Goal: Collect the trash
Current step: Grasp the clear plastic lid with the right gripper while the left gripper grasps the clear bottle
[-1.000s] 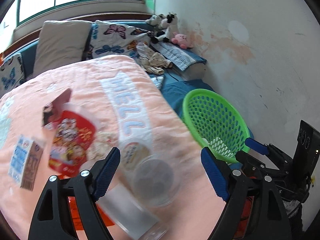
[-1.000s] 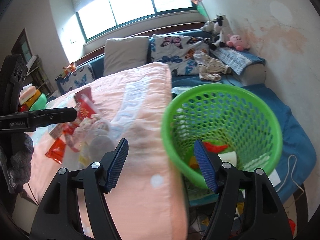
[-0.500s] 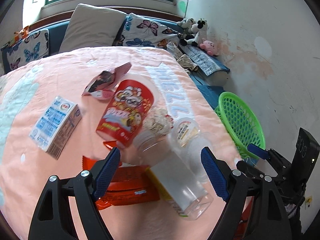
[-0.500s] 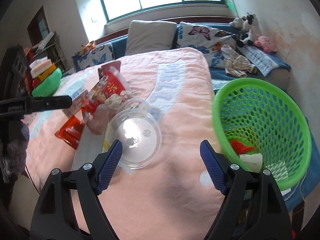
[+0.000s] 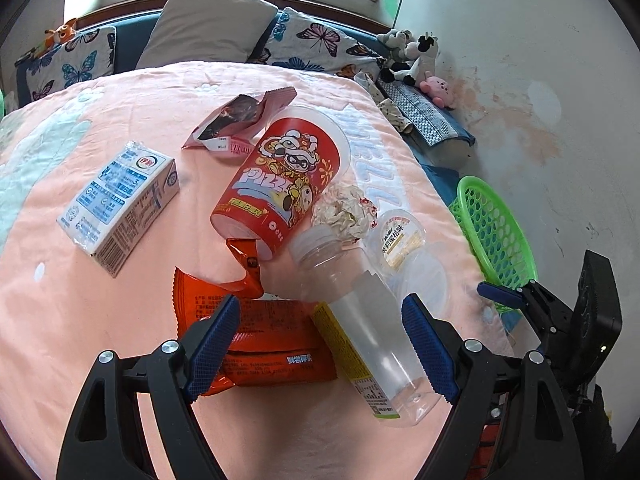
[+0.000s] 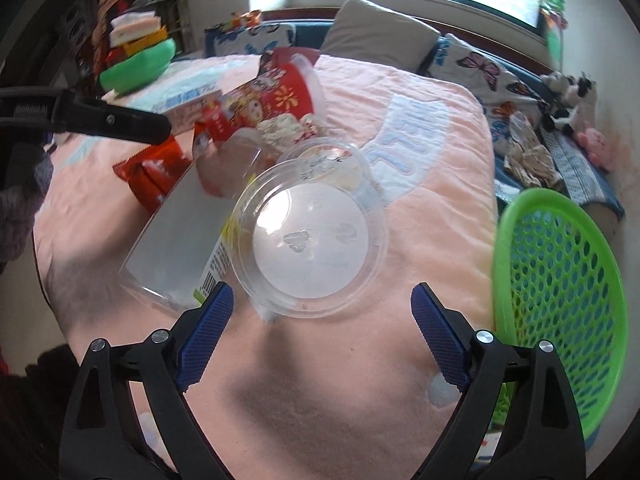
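Both grippers hover over the trash pile on the bed, nothing held.

Left gripper (image 5: pixel 320 344): fingers spread wide, empty. Nearest, between the fingers from this view, lie the clear plastic bottle (image 5: pixel 360 320) on its side and the orange snack wrapper (image 5: pixel 260 336) flat under its neck end. I'd read this as lining up on the bottle: its body runs roughly along the pointing direction, so the fingers can close across the narrow width.

Right gripper (image 6: pixel 320 336): jaws opening, nothing between the pads. The clear plastic bowl (image 6: pixel 312 240) sits just ahead of the fingertips, mouth tilted up toward the camera, leaning on the bottle. My guess is the opening is meant to clear the bowl's rim, which is wide.

Mid pile: small lidded cup (image 5: pixel 400 236) beside a crumpled tissue (image 5: pixel 344 212), then the red Pizza cup (image 5: pixel 284 184) on its side with its open end away from me, resting partly on the orange wrapper. Milk carton (image 5: pixel 116 200) lies apart to the left. Pink wrapper (image 5: pixel 240 120) is just behind the red cup.

All of it rests on the pink blanket (image 5: pixel 120 312), soft, so things tip and lean.

Green basket (image 6: pixel 560 280) stands off the bed's right edge, near the right gripper: short carry for drops. I can't see its contents from here.

Far: pillows, plush toys, window.
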`<move>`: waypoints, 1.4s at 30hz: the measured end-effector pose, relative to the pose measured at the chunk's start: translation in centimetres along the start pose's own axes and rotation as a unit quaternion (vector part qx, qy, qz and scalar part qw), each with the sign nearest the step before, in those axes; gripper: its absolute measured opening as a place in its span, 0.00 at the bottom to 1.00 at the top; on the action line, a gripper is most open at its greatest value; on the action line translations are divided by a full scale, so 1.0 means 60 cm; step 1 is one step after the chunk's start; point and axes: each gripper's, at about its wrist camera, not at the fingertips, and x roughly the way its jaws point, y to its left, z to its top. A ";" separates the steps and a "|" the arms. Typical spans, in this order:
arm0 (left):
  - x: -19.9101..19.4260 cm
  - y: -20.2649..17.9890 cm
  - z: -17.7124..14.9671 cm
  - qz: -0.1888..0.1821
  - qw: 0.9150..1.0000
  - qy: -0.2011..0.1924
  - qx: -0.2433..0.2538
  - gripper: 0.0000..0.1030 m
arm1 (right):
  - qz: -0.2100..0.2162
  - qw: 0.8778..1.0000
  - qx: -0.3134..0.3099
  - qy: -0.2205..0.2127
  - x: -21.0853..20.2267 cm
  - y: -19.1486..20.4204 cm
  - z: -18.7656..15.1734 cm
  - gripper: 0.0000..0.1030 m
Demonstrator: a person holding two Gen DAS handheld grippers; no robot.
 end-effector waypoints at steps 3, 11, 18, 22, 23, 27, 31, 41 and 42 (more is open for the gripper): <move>0.002 -0.002 0.000 0.001 1.000 0.003 -0.002 0.78 | 0.001 1.000 -0.024 0.009 0.016 0.007 0.006 0.90; 0.019 -0.003 -0.004 -0.001 1.000 0.018 -0.011 0.78 | 0.003 0.998 -0.062 0.013 0.048 0.018 0.021 0.92; 0.037 -0.008 0.000 -0.005 0.999 0.028 -0.018 0.78 | -0.004 0.998 -0.070 0.002 0.054 0.021 0.029 0.90; 0.051 -0.021 0.004 -0.002 0.999 0.037 -0.018 0.78 | -0.007 0.998 -0.070 -0.007 0.048 0.022 0.026 0.89; 0.054 -0.023 0.006 -0.002 0.999 0.038 -0.020 0.78 | -0.006 0.998 -0.069 -0.009 0.045 0.022 0.025 0.89; 0.064 -0.033 0.012 0.003 0.999 0.041 -0.025 0.78 | -0.012 0.998 -0.061 -0.013 0.033 0.019 0.019 0.89; 0.078 -0.037 0.020 0.018 0.998 0.047 -0.028 0.78 | -0.012 0.999 -0.038 -0.015 0.024 0.004 0.011 0.89; 0.116 -0.046 0.041 0.069 0.993 0.072 -0.056 0.78 | -0.002 0.999 0.041 -0.030 -0.006 -0.044 0.003 0.89; 0.121 -0.049 0.042 0.074 0.993 0.075 -0.057 0.78 | -0.001 0.998 0.048 -0.032 -0.008 -0.048 0.003 0.89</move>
